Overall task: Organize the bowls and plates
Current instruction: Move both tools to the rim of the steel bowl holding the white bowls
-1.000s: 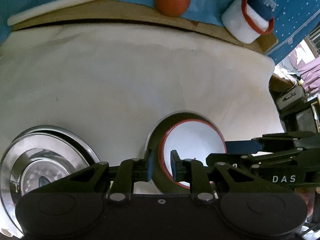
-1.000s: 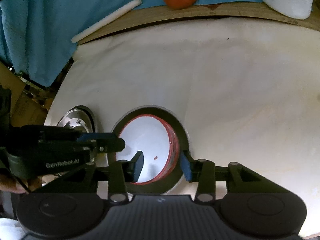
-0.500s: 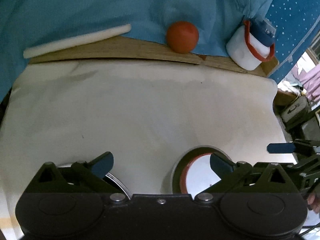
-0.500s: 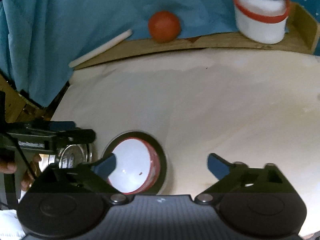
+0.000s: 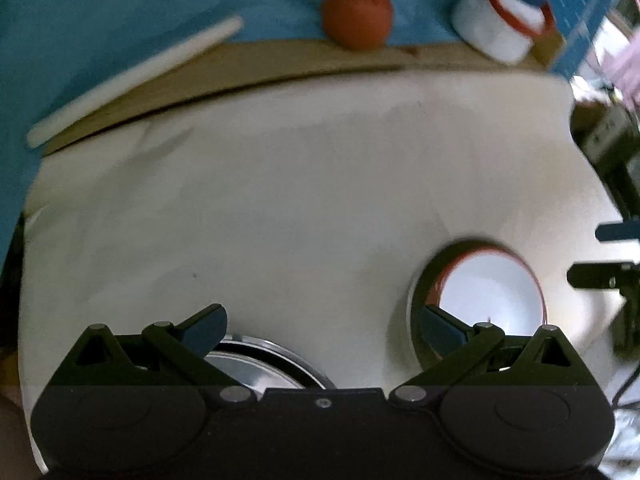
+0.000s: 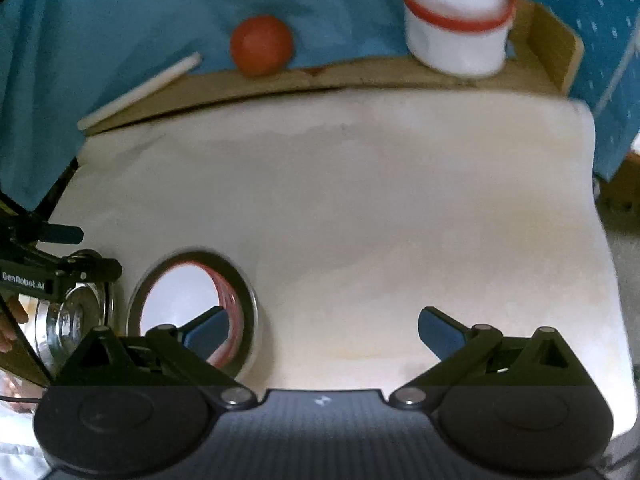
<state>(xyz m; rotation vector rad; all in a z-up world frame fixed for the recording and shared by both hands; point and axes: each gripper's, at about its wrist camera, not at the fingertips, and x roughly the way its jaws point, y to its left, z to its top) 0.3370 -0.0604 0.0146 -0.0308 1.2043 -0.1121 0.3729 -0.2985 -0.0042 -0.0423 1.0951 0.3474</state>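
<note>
**Both grippers wide, bowl sits free on the surface**

Left gripper [image 5: 322, 326] up close, jaws spread wide apart, nothing between them but pale cloth. Its right finger [image 5: 440, 330] cuts across the near-left edge of the bowl [image 5: 490, 300] in this view, and whether it touches the rim I cannot tell. The bowl is white inside with a red rim, nested in a darker steel dish [image 5: 416, 300], low on the right of the white-covered surface [image 5: 300, 200]. At the bottom, partly behind the gripper body, a steel plate [image 5: 256, 368] peeks out, just left of the bowl and apart from it.

Over to the right wrist view: right gripper [image 6: 322, 330] has its jaws wide apart too, nothing clamped, bare surface [image 6: 400, 220] between them. Its left finger [image 6: 208, 330] overlaps the bowl [image 6: 180, 300] in the picture; contact unclear. The bowl lies low on the left here, and the shiny plate [image 6: 68, 320] sits just beyond it at the far left, under the other gripper's black frame.

Along the back edge: a wooden ledge [image 5: 280, 60], a white stick [image 5: 132, 80] lying slanted on it, a red ball [image 5: 356, 16] near the middle, and a white tub [image 5: 492, 28] with a red band at the right. Blue cloth [image 5: 140, 0] hangs behind all of it. The picture is a little blurred.
</note>
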